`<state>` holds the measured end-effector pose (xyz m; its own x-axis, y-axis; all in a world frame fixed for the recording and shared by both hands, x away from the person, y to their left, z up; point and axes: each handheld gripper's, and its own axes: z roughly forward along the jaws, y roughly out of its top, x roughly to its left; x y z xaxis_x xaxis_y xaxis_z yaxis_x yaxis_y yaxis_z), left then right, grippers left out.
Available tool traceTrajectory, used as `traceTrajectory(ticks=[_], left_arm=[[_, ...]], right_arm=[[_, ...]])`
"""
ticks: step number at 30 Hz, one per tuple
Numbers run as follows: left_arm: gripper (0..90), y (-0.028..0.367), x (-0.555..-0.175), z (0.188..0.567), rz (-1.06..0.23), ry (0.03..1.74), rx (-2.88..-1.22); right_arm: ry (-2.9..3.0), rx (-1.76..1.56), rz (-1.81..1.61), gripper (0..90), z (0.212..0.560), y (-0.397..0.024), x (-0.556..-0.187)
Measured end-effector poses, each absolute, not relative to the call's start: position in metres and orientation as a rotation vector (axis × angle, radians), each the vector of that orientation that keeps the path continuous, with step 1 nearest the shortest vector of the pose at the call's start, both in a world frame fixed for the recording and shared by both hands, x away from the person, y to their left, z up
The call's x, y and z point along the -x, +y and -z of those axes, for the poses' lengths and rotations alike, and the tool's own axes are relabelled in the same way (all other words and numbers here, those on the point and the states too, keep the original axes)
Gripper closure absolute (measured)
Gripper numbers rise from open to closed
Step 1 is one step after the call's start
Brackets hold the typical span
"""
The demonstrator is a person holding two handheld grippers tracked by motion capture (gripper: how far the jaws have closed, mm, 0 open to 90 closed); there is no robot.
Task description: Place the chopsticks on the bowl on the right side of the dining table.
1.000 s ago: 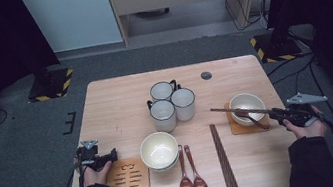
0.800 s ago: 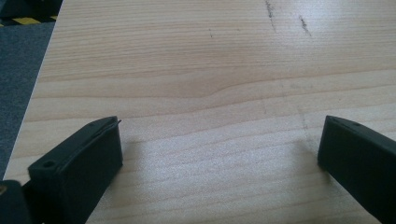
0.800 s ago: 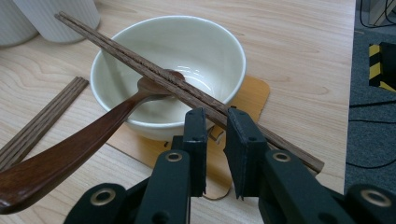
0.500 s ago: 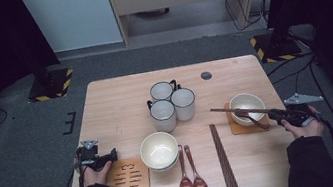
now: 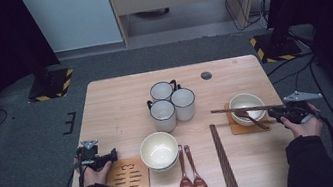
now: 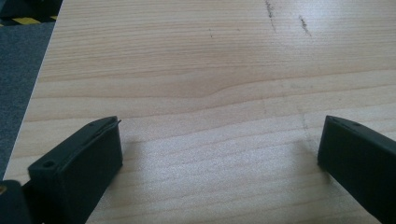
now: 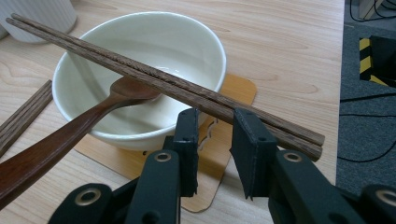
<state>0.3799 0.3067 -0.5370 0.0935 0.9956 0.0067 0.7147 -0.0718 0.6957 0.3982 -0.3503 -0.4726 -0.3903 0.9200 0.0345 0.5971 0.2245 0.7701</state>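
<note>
Wooden chopsticks [image 7: 159, 77] lying level across bowl [image 7: 140, 70] rim, tips away from right gripper [image 7: 212, 135], jaws just loosened around them

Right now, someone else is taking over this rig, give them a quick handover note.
Left gripper: open, idle over bare table beside the empty coaster.
Right gripper: jaws have just been opening; the chopsticks sit between them, resting across the right bowl.
Done: that bowl is on its coaster with a wooden spoon in it and chopsticks laid on its rim.
Left: probably set the near bowl on the empty coaster, then add a spoon and chopsticks.
</note>
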Motion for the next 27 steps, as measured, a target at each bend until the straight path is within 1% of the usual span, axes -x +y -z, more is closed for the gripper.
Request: traceTrajectory(ticks=[7, 18, 27], left_arm=[[0.0, 0.307, -0.380, 0.537, -0.685, 1.675, -1.844], [0.0, 0.307, -0.380, 0.537, -0.685, 1.675, -1.844], [0.0, 0.307, -0.380, 0.537, -0.685, 1.675, -1.844]], right_arm=[[2.060, -1.395, -1.023, 69.7, 0.470, -0.351, -0.398], [2.030, -1.345, -1.100, 64.0, 0.457, -0.340, -0.404], [2.075, -1.314, -1.108, 67.2, 0.459, -0.327, -0.413]])
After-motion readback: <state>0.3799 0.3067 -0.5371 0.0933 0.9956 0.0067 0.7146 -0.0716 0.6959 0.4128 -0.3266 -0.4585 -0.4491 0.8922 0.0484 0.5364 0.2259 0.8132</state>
